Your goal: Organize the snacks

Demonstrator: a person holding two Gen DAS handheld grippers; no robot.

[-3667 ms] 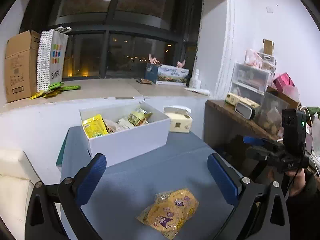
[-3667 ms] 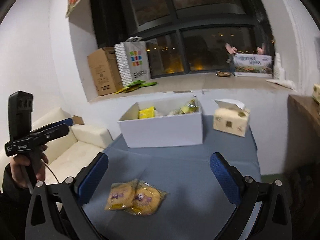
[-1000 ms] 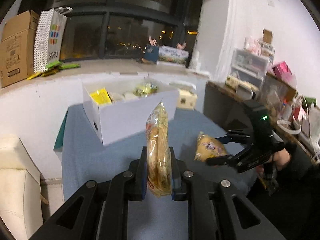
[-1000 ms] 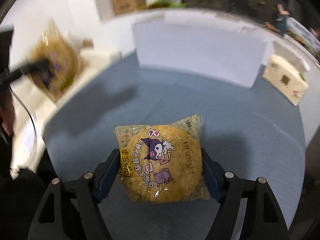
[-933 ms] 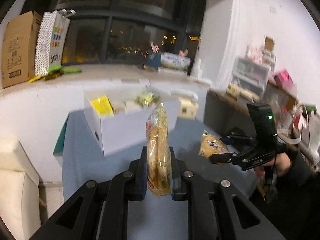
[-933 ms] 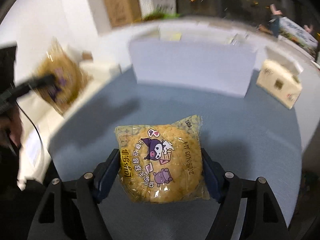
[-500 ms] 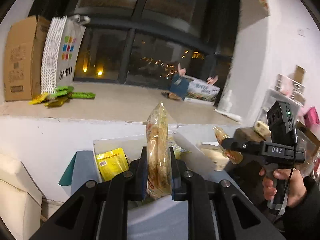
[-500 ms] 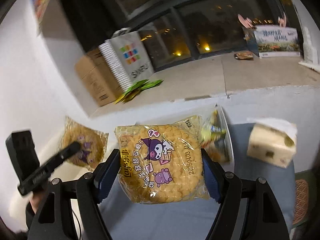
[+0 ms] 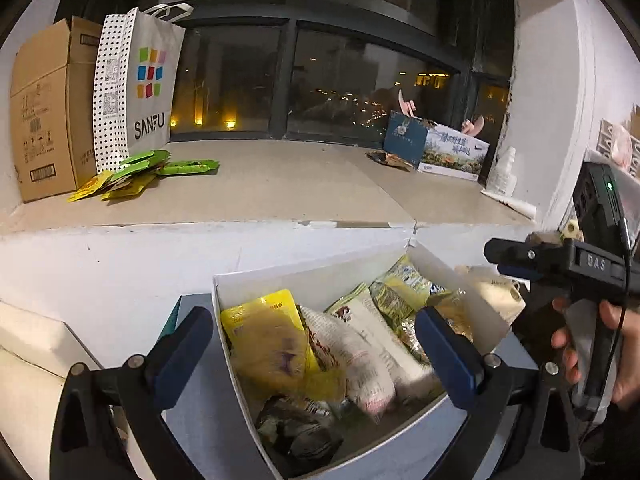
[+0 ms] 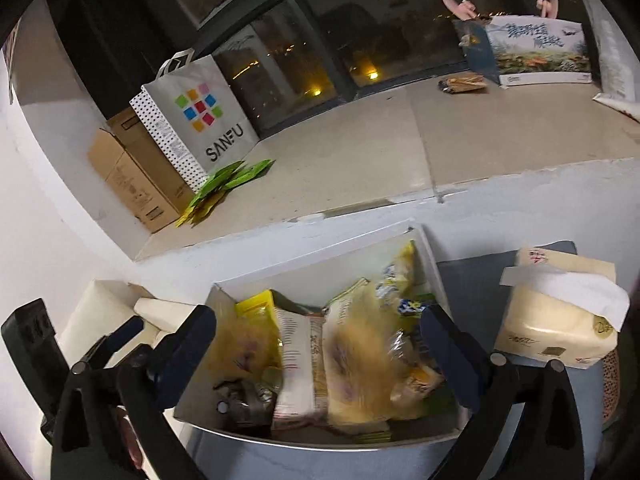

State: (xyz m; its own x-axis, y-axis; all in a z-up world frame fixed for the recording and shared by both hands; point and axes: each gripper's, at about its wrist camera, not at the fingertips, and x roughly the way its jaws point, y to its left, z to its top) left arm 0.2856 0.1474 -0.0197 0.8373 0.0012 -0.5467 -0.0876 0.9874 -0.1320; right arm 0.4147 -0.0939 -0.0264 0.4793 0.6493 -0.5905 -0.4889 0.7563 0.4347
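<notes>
while the left gripper (image 9: 316, 354) hangs over the white box (image 9: 280, 278), its blue fingers (image 9: 182, 354) stand wide apart with nothing between them. below them, blurred, a yellow snack bag (image 9: 268, 354) lies inside the box at its left end, beside a white packet (image 9: 360, 356) and green packets (image 9: 394, 294). the right gripper (image 9: 504, 256) shows at the right edge, held in a hand (image 9: 600, 356).

from the right wrist, the right gripper (image 10: 320, 360) is also spread wide and empty above the same box (image 10: 320, 254), where a second yellow snack bag (image 10: 360, 360), smeared by motion, sits among the packets. a tissue pack (image 10: 556, 316) stands just right of the box on the blue table (image 10: 468, 280).
</notes>
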